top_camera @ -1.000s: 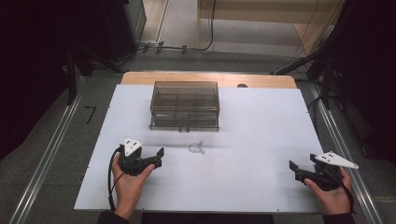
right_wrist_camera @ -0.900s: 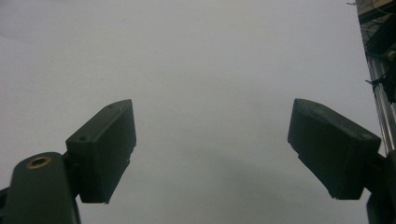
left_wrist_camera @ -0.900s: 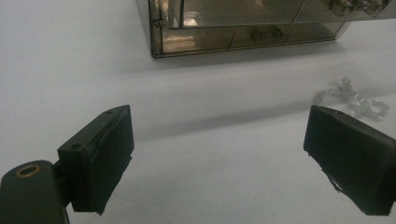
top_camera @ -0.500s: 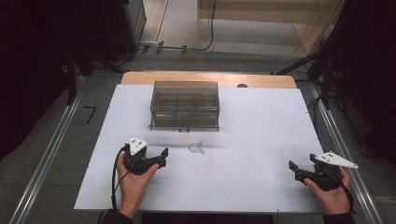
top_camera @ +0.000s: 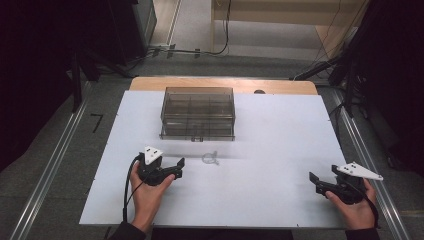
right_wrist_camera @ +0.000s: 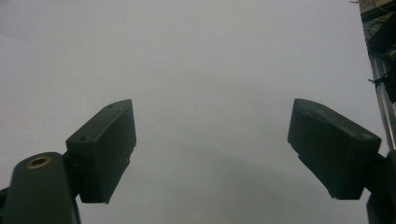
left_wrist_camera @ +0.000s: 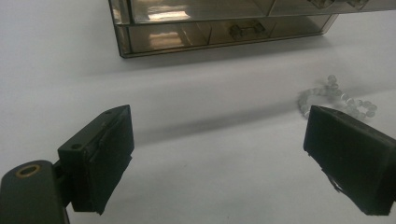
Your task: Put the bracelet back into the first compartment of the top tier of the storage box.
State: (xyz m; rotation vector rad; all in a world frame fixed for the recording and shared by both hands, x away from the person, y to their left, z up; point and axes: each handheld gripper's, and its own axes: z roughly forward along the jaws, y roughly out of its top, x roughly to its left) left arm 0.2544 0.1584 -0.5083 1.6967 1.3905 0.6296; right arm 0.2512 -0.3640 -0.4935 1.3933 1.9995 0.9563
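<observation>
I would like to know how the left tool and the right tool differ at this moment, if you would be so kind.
The left tool sits near the table's middle, pointing toward the bead bracelet; the right tool sits by the table's right edge, with bare white surface ahead. The left tool's view takes in the smoky plastic box; the right tool's view faces plain table. Both are open, holding nothing.

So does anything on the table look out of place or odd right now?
Only the bead bracelet: it lies loose on the white table, in front of the closed compartment box, not inside it. The left gripper is open beside it. Nothing looks spilled or damaged.
</observation>
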